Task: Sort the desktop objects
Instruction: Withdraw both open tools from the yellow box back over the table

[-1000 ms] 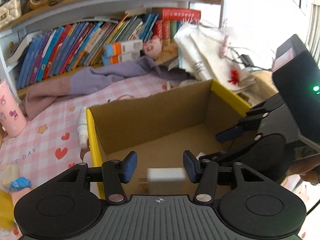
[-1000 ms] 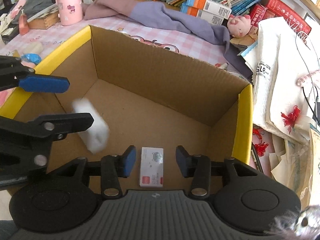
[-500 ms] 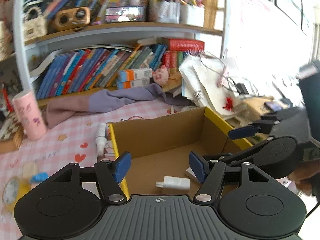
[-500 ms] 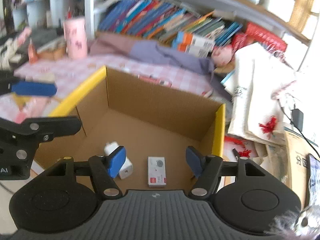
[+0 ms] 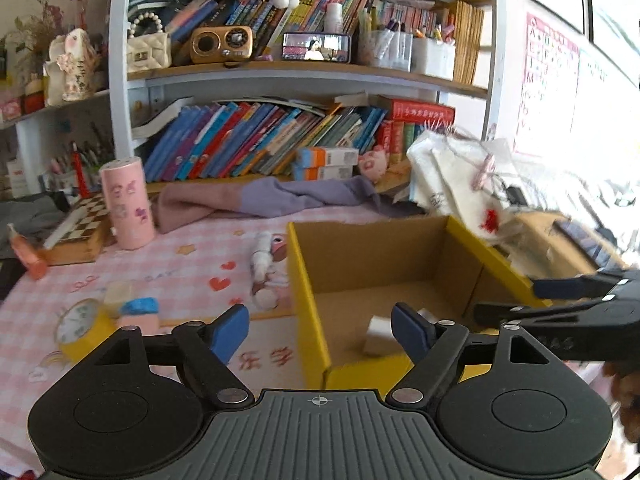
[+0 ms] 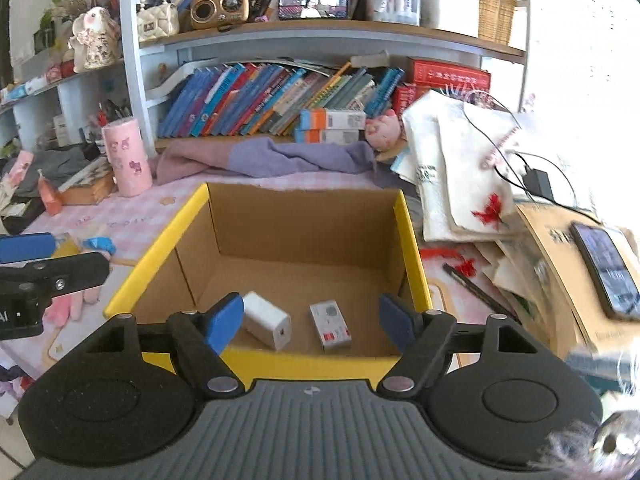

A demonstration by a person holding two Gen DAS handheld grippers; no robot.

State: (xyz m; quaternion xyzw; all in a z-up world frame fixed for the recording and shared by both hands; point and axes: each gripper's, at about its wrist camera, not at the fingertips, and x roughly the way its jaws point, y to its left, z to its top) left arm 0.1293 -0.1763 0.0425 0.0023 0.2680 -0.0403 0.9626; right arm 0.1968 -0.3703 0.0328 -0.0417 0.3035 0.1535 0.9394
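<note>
An open cardboard box with a yellow rim (image 6: pixel 410 240) stands on the pink checked desk. On its floor lie a white charger (image 6: pixel 266 320) and a small white-and-red pack (image 6: pixel 330 324). My right gripper (image 6: pixel 310 320) hovers above the box's near edge, its jaws opening with nothing between them. My left gripper (image 5: pixel 320 332) hangs over the box's left near corner (image 5: pixel 304 280), its jaws also opening and empty. In the left wrist view the charger (image 5: pixel 378 336) shows blurred inside the box, and the right gripper (image 5: pixel 516 300) reaches in from the right.
Left of the box lie a white bottle (image 5: pixel 262 256), a yellow clock (image 5: pixel 78 326), a pink cup (image 5: pixel 126 204) and a chessboard (image 5: pixel 80 228). A purple cloth (image 6: pixel 280 158) lies behind. Papers, cables and a phone (image 6: pixel 606 268) are piled at the right. A bookshelf stands behind everything.
The white charger dropped from between the left jaws and came to rest on the box floor. Both grippers pulled back and up from the box, and their jaws widened.
</note>
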